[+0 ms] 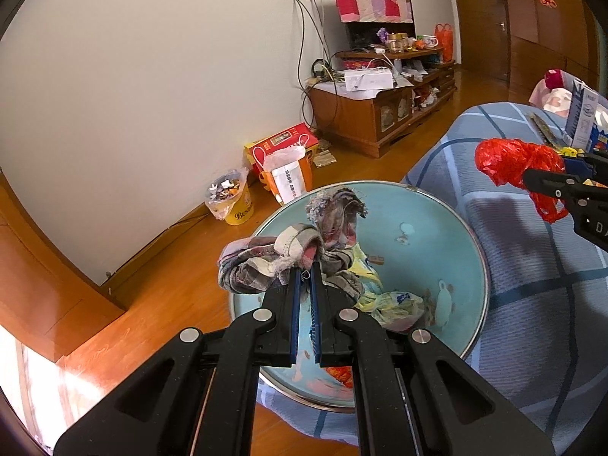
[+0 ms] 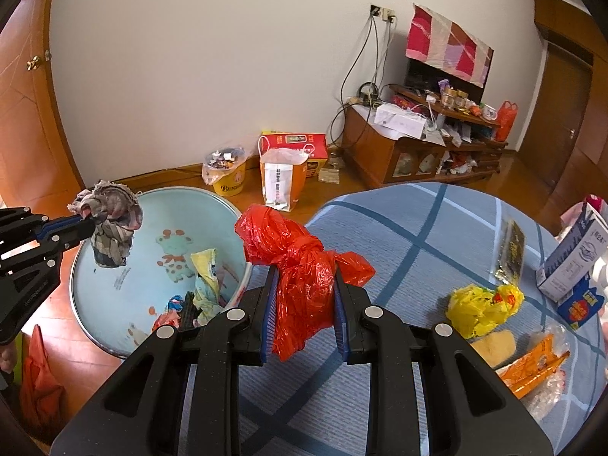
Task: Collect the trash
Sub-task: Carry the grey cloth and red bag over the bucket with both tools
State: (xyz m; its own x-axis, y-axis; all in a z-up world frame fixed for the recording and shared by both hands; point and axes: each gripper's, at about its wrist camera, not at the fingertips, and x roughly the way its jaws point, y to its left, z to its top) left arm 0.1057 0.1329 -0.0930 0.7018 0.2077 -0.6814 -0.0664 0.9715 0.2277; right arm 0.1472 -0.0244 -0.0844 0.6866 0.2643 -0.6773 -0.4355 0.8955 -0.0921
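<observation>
My left gripper [image 1: 305,271] is shut on a crumpled plaid rag [image 1: 288,250] and holds it above a light blue basin [image 1: 437,212]. In the right wrist view the same left gripper [image 2: 85,224] and the plaid rag [image 2: 112,224] hang over the left part of the blue basin [image 2: 212,205]. My right gripper [image 2: 304,277] is shut on a knotted red plastic bag [image 2: 300,266], just right of the basin's rim, over the blue checked bedcover [image 2: 418,235]. In the left wrist view the right gripper [image 1: 528,174] holds the red bag [image 1: 513,167] at the far right. Crumpled wrappers [image 1: 391,300] lie inside the basin.
On the bedcover to the right lie a yellow crumpled bag [image 2: 478,307], an orange snack wrapper [image 2: 535,368], a dark foil packet [image 2: 511,250] and a blue-white carton [image 2: 573,254]. On the wooden floor by the wall stand a yellow bucket [image 2: 228,174], a paper bag [image 2: 281,178] and a red box [image 2: 304,144].
</observation>
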